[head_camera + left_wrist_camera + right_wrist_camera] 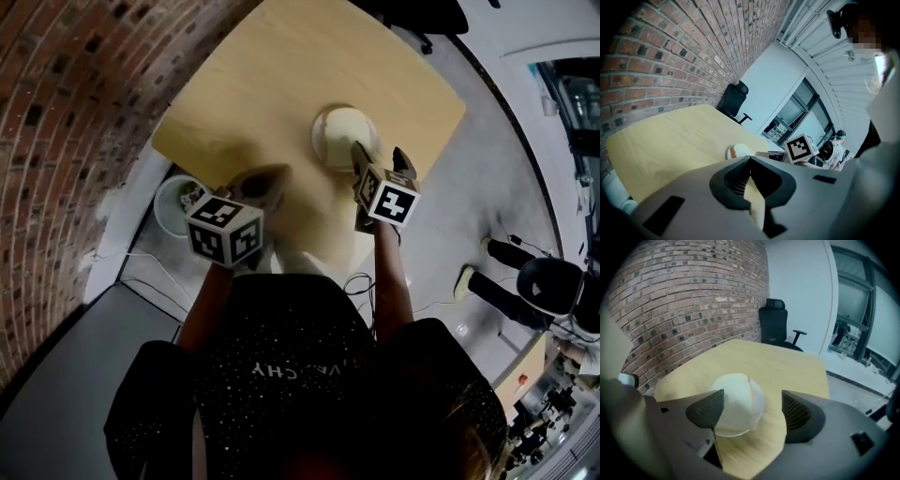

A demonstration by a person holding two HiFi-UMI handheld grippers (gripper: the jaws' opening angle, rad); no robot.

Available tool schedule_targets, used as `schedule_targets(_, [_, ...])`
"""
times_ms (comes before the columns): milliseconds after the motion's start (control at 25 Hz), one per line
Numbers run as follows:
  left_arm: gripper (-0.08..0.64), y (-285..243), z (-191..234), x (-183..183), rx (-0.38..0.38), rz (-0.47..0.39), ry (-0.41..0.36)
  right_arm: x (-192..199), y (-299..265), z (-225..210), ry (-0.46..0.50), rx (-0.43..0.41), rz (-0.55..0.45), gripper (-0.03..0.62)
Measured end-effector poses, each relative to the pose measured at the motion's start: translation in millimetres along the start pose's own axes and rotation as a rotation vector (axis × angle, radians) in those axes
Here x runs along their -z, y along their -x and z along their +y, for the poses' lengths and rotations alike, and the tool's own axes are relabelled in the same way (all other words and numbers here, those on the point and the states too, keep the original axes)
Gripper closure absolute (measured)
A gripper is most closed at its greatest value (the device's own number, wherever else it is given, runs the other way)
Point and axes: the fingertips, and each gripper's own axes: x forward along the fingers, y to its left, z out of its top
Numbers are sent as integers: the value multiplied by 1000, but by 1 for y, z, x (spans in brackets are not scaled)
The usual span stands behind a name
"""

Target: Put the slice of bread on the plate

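Right gripper: fingers stood wide apart, holding nothing. The slice of bread lay on the plate just ahead of them and in line with the gap, its near-left edge hidden behind the left finger. Left gripper: fingers closed tip to tip and empty, with the plate well beyond their tips. The placing looked done. Risks as judged: the right fingers sat near the plate, so a low or tilted pull-back could clip the rim and slide the plate across the tabletop. A finger brushing the soft slice could drag it off. Whether the slice overhung the rim behind the left finger could not be told.
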Motion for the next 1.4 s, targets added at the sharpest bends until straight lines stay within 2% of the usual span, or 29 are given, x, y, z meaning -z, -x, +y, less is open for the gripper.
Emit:
schedule_targets(80, [549, -4, -3, -4, 3, 9, -16, -8, 20, -18, -8, 51, -76, 223])
schedule_targets(120, [549, -5, -5, -6, -1, 14, -24, -12, 30, -20, -22, 33, -110, 224])
schedule_targets(200, [549, -7, -10, -10, -12, 20, -46, -16, 51, -6, -59, -111, -154, 225])
schedule_targets(280, [549, -10, -19, -14, -18, 28, -81, -19, 72, 15, -131, -286, -192, 226])
schedule_targets(320, [549, -13, -25, -16, -14, 31, -103, -21, 84, 21, -177, -341, -215, 237])
schedule_targets(360, [549, -16, -33, -19, -3, 32, -125, -25, 95, 23, -222, -370, -242, 342])
schedule_targets(400, [549, -19, -41, -22, 11, 29, -145, -28, 105, 22, -260, -384, -270, 560])
schedule_targets(440, [549, -20, -50, -25, 25, 24, -162, -31, 115, 23, -287, -402, -292, 581])
schedule_targets(560, [549, -19, -71, -34, 51, -7, -217, -38, 139, 32, -292, -459, -325, 581])
schedule_targets(760, [549, -17, -96, -43, 89, -51, -355, -40, 155, 30, -235, -356, -339, 581])
schedule_targets(880, [549, -19, -103, -46, 102, -49, -405, -37, 160, 27, -281, -362, -338, 581])
schedule_targets(1160, [549, -25, -114, -43, 128, -29, -398, -34, 173, 16, -299, -330, -349, 581])
schedule_targets(1400, [549, -28, -118, -34, 188, 1, -316, -30, 180, 12, -307, -303, -351, 581])
